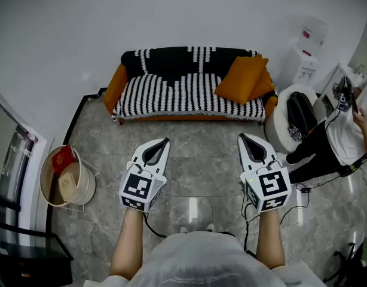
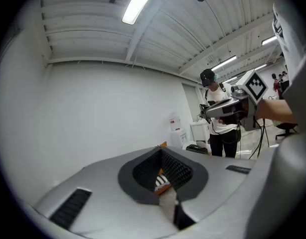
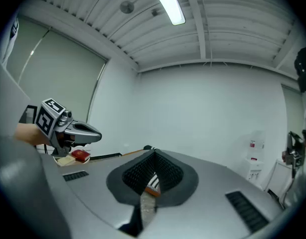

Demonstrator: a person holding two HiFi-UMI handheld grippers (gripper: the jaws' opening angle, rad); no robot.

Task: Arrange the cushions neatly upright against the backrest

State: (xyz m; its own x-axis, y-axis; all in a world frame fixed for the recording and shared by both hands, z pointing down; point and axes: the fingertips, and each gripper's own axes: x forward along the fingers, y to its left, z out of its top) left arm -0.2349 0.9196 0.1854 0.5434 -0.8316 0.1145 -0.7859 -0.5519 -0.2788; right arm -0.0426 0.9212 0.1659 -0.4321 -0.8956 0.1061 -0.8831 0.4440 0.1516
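On the sofa (image 1: 171, 94), cushions (image 1: 244, 79) show overhead only; left gripper (image 1: 164, 143) and right gripper (image 1: 242, 138) jaws sit closed.

Bare tiled floor (image 1: 195, 166) lies open up to the front of the sofa (image 1: 171, 94). Orange cushions (image 1: 243, 79) fill the seat's right end; the rest of the seat is free. A basket (image 1: 85, 187) stands far left; a round chair (image 1: 279, 130) and a person (image 1: 342, 133) crowd the right.

The sofa (image 1: 189, 94) wears a knitted-looking black-and-white cloth cover, and its orange cushions (image 1: 242, 78) are smooth, matt fabric. The floor (image 1: 195, 172) is polished grey stone tile, glossy with reflections. The left gripper (image 1: 165, 141) and right gripper (image 1: 241, 137) have smooth, matt pale plastic shells and ribbed black pads (image 2: 179, 172).
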